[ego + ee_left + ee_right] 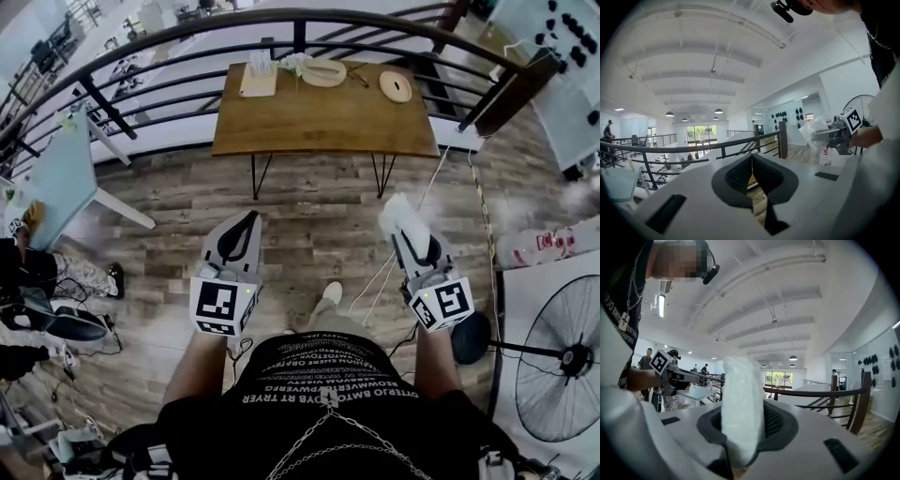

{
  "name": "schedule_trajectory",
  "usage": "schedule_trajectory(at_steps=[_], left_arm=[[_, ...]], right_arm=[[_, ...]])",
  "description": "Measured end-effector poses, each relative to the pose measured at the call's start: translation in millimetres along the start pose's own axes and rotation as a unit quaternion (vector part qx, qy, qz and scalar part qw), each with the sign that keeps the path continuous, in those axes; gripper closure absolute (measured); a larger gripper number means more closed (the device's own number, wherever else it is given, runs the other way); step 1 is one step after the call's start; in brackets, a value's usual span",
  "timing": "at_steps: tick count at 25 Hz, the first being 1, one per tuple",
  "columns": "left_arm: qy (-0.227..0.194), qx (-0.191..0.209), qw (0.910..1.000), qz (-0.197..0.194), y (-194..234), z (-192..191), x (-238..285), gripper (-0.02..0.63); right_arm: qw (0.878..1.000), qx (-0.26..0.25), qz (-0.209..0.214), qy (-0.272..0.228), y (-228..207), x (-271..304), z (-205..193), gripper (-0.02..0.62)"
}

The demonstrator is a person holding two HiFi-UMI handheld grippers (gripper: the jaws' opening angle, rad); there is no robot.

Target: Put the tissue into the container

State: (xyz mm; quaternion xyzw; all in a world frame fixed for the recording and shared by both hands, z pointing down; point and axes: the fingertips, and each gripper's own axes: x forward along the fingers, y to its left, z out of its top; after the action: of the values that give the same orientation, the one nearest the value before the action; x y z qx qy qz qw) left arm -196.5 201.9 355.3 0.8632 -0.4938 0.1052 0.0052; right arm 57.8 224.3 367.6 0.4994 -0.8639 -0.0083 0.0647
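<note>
One wide plank floor (pixel 309 225) is filling most of my head view, with a dark curved railing (pixel 298 28) arching across the top. Just below the railing, at upper centre, a wooden surface (pixel 319 122) is standing on thin legs, carrying a few pale items along its far edge. A fan (pixel 562 361) is sitting at lower right. I am holding the left tongs (pixel 248 225) left of centre, pressed together on nothing. The right tongs (pixel 415 251), right of centre, are pinching the white tissue (pixel 403 217), which is sticking out past their tips, well apart from the surface.
</note>
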Motion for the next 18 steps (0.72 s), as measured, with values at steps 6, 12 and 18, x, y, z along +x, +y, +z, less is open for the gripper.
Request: schedule_trajectory(at_steps=[6, 12, 18], left_arm=[[-0.003, 0.010, 0.9999, -0.008, -9.4, 23.9, 61.4, 0.577], [-0.025, 0.005, 0.9997, -0.006, -26.6, 57.9, 118.4, 0.577], [-0.031, 0.005, 0.9995, 0.010, -34.9, 71.5, 154.1, 0.577]], right_arm=[[0.999, 0.022, -0.012, -0.032, -61.7, 22.3, 15.0, 0.477], [0.999, 0.011, -0.002, -0.038, -119.0, 37.2, 18.6, 0.477], [0.999, 0.006, 0.005, -0.046, -167.0, 48.0, 19.6, 0.477]])
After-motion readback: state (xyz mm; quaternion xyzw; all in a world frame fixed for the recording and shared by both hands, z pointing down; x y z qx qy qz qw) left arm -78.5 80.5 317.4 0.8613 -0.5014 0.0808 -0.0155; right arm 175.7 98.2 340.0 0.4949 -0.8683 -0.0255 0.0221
